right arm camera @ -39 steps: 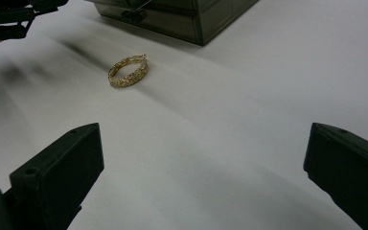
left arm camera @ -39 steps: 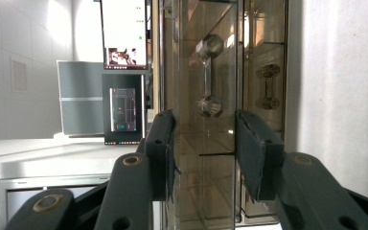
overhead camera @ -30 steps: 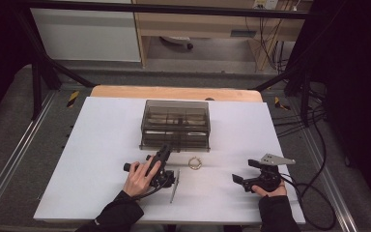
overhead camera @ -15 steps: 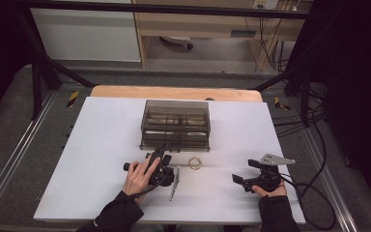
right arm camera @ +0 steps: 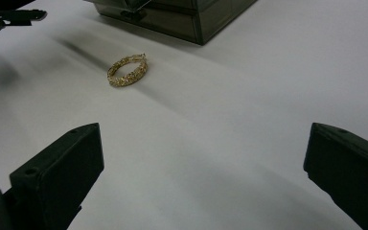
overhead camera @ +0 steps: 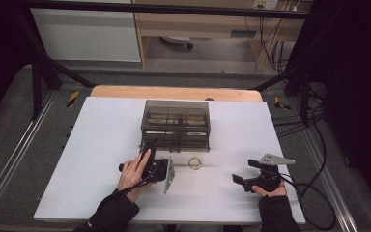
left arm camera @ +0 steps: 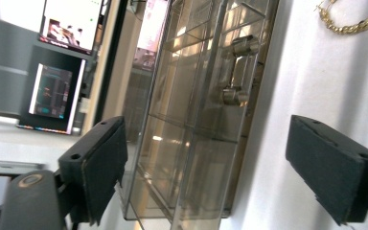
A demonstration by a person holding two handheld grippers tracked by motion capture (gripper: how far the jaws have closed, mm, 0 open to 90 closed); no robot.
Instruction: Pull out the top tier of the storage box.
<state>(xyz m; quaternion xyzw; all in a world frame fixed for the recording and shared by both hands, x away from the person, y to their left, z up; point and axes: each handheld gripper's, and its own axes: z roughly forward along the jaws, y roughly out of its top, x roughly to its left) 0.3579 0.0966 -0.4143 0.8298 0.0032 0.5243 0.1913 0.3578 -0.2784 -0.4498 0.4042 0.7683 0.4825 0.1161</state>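
A smoky see-through drawer box [overhead camera: 176, 123] stands mid-table. A gold bracelet [overhead camera: 194, 163] lies on the white tabletop just in front of it. My left gripper [overhead camera: 149, 147] is turned on its side at the box's front left corner, pointing at the box. In the left gripper view its jaws have just been opening. The left gripper [left arm camera: 208, 127] is open, with the box [left arm camera: 196, 110] ahead and nothing pressed between the pads. The bracelet [left arm camera: 352, 19] lies off to one side. My right gripper [right arm camera: 205, 132] stands open, facing the bracelet [right arm camera: 127, 70] from a distance.
The white tabletop [overhead camera: 101, 145] has bare room left of the box. Cables [overhead camera: 314, 193] trail off the table's right edge. A wooden strip [overhead camera: 174, 92] runs along the far edge, with metal rails on both sides.
The left gripper has lifted a little and shifted towards the box's front left corner while its jaws spread apart. The right gripper and the bracelet have stayed put.
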